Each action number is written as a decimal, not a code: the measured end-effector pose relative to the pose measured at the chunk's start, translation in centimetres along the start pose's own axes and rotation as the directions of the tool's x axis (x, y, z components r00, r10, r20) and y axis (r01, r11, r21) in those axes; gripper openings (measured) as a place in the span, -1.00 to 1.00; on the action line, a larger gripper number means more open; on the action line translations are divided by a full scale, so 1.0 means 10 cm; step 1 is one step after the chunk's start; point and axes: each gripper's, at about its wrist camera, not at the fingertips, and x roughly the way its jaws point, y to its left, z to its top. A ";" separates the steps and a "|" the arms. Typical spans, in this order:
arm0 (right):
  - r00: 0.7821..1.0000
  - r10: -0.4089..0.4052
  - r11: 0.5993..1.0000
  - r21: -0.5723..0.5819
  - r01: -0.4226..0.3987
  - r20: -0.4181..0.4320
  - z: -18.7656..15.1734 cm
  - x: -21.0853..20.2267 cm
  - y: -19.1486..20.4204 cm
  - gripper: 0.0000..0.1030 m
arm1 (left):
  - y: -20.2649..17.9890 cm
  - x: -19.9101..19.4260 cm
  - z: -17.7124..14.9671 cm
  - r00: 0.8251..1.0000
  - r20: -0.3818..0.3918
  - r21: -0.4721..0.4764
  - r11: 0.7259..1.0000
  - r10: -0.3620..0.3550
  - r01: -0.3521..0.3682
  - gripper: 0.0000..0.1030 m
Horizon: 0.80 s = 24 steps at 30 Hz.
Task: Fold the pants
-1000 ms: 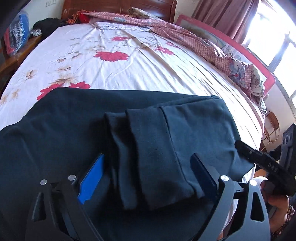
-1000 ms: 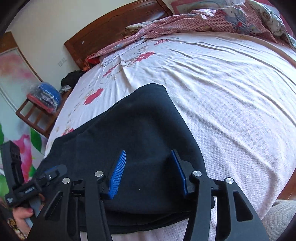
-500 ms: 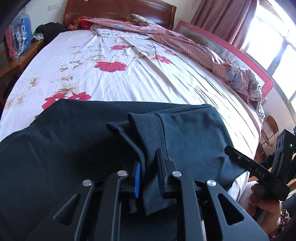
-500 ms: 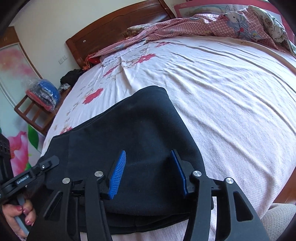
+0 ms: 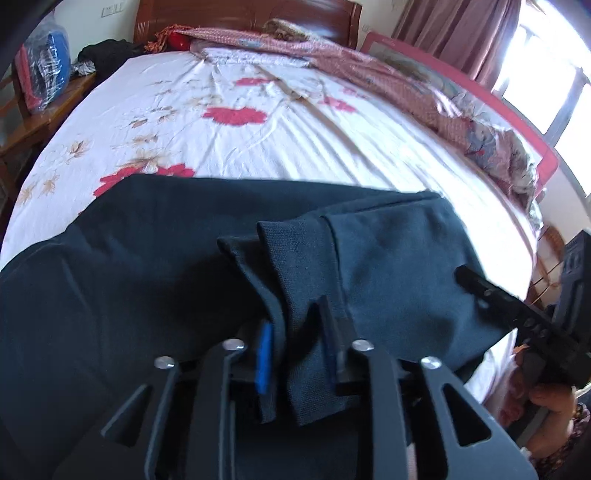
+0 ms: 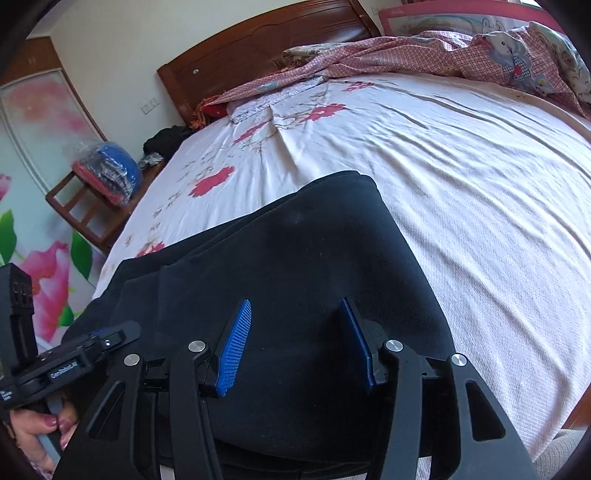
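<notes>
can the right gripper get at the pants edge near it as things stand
Probably yes: the right gripper hangs with jaws apart right over the dark pants, nothing lying between them; the left gripper is off to one side.

Near edge of the dark pants point(image 5: 110, 295) being cut off by the frame below the left gripper point(image 5: 295, 354), cuff ends being hidden behind its fingers, headboard point(image 5: 240, 14) beyond the pants being cropped, window point(image 5: 554, 74) being washed out by glare, bedside bundle point(image 6: 110, 173) being too blurred to identify.
</notes>
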 end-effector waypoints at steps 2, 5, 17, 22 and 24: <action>1.000 0.012 1.000 0.003 -0.012 0.016 0.00 -0.02 0.00 -0.03 | 0.03 0.04 -0.02 0.999 -0.017 -0.032 0.998 -0.045 0.045 0.08; 0.993 0.112 0.993 0.044 -0.113 0.043 0.02 -0.04 -0.03 -0.03 | -0.03 0.07 -0.05 1.000 -0.007 -0.007 1.000 -0.030 0.030 0.08; 0.997 0.081 0.995 -0.053 -0.081 -0.007 0.01 0.10 0.09 -0.03 | -0.05 -0.03 -0.04 0.999 -0.047 0.007 1.000 -0.023 0.023 -0.69; 0.999 0.051 0.994 -0.100 -0.052 -0.020 -0.02 0.14 0.16 -0.03 | -0.16 -0.02 -0.09 0.998 -0.011 0.110 0.992 0.064 -0.062 -0.38; 0.998 0.059 0.993 -0.096 -0.061 -0.021 -0.02 0.14 0.15 0.04 | -0.10 -0.06 -0.12 0.997 -0.012 0.093 0.993 0.070 -0.068 -0.12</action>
